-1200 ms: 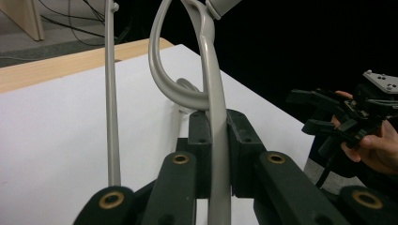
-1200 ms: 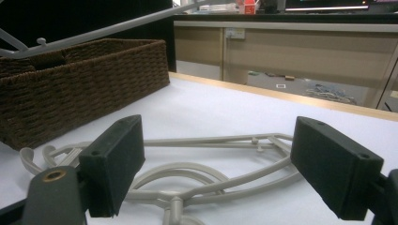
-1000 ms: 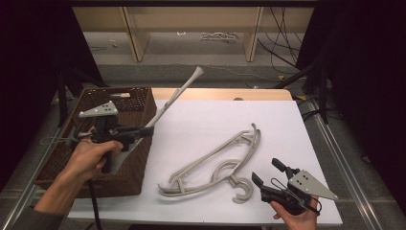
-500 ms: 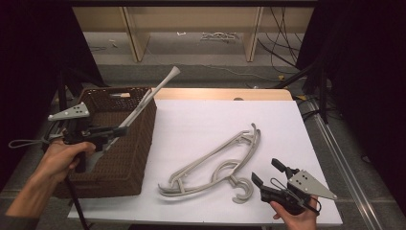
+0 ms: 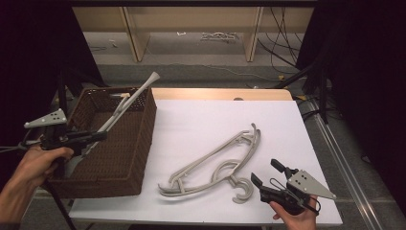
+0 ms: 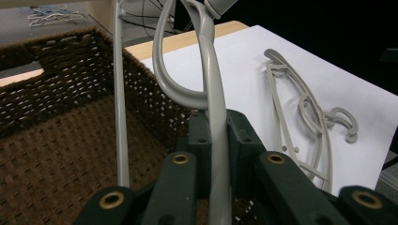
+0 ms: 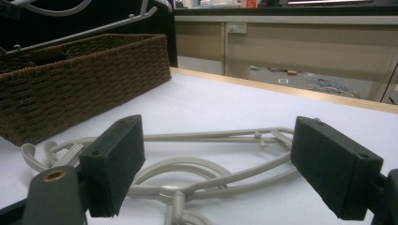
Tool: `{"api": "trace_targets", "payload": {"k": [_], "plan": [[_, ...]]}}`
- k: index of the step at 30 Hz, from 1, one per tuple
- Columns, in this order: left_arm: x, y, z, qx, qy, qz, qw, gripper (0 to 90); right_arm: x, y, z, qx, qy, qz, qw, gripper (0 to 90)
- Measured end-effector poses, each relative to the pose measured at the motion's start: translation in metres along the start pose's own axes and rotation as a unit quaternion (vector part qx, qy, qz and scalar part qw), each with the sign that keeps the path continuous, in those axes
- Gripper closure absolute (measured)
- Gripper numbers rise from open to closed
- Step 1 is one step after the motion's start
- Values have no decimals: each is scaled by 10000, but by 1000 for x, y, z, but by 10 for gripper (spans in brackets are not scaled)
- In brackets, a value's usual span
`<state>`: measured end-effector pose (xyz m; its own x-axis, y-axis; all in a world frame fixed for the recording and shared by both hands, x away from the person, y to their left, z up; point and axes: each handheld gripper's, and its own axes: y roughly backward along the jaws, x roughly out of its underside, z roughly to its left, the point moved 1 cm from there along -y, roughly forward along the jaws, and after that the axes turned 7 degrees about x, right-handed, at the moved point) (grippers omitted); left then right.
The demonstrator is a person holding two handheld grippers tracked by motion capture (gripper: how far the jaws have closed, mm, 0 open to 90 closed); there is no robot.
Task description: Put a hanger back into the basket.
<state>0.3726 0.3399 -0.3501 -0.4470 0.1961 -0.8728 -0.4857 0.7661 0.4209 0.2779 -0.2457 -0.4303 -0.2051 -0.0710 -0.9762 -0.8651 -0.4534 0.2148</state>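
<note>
- The left gripper's (image 5: 98, 136) black fingers (image 6: 199, 140) are clamped on the arm of a pale grey plastic clothes hanger (image 6: 211, 108); in the left gripper view the hanger's bar passes straight up between them.
- That held hanger (image 5: 129, 103) slants up and away from the fingers, over the dark brown woven wicker basket (image 5: 139, 158), with its far end above the basket's back rim.
- The left hand (image 5: 40, 160) grips the tool at the basket's left side.
- The right gripper's (image 5: 268, 175) fingers (image 7: 115, 161) stand wide apart, holding nothing, low over the white surface (image 5: 201, 120).
- Just beyond those open fingers lie two more grey plastic hangers (image 5: 215, 160), overlapped flat on the white surface, their hooks (image 5: 242, 191) nearest the gripper.
- The right hand (image 5: 294, 218) holds the tool at the near right edge of the surface.
- The basket sits on the left end of the surface, beside the hangers that lie flat.
</note>
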Motion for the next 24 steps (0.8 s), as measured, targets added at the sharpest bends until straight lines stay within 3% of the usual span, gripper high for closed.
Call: {"api": "trace_targets", "payload": {"k": [5,16,24], "plan": [[11,10,13,-132,7,207,9997,816,0,0,0,7,-7,-4,10000,190],[26,19,28,-144,-107,342,9993,815,1,-1,1,-70,-78,42,9999,192],[37,20,35,-206,28,536,9983,815,1,-1,1,-57,-31,60,10000,192]]}}
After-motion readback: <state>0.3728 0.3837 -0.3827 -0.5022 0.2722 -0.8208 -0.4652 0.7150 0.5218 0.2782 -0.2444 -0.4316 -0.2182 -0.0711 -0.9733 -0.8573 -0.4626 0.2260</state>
